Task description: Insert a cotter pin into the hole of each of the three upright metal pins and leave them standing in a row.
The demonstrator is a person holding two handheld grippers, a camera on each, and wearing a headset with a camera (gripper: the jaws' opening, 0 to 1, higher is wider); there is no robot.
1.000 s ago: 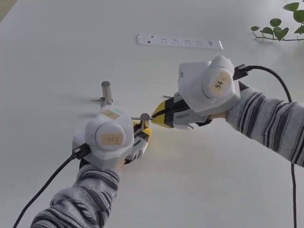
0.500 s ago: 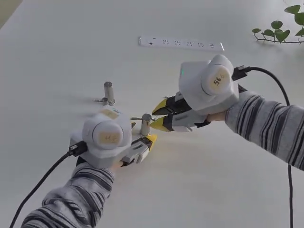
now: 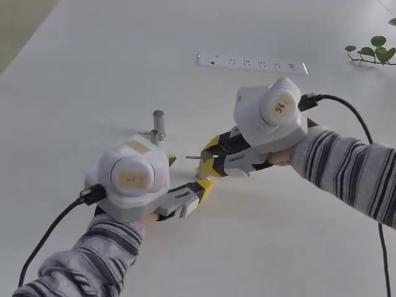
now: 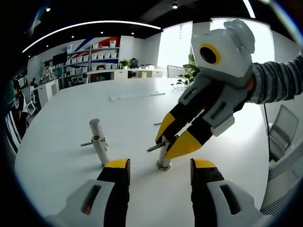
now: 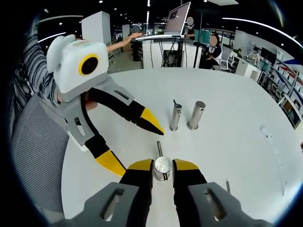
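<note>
Clamping jaws of right gripper (image 3: 205, 159) on an upright metal pin (image 5: 163, 166); left gripper (image 4: 160, 164) opposite, jaws apart.

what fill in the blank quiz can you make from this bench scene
1. The right tool grips the near metal pin by its ____.
2. The left tool has its jaws ____.
3. ____ other metal pins stand upright on the table.
4. A white ____ strip lies flat farther away.
Missing words: top; open; two; power
</note>
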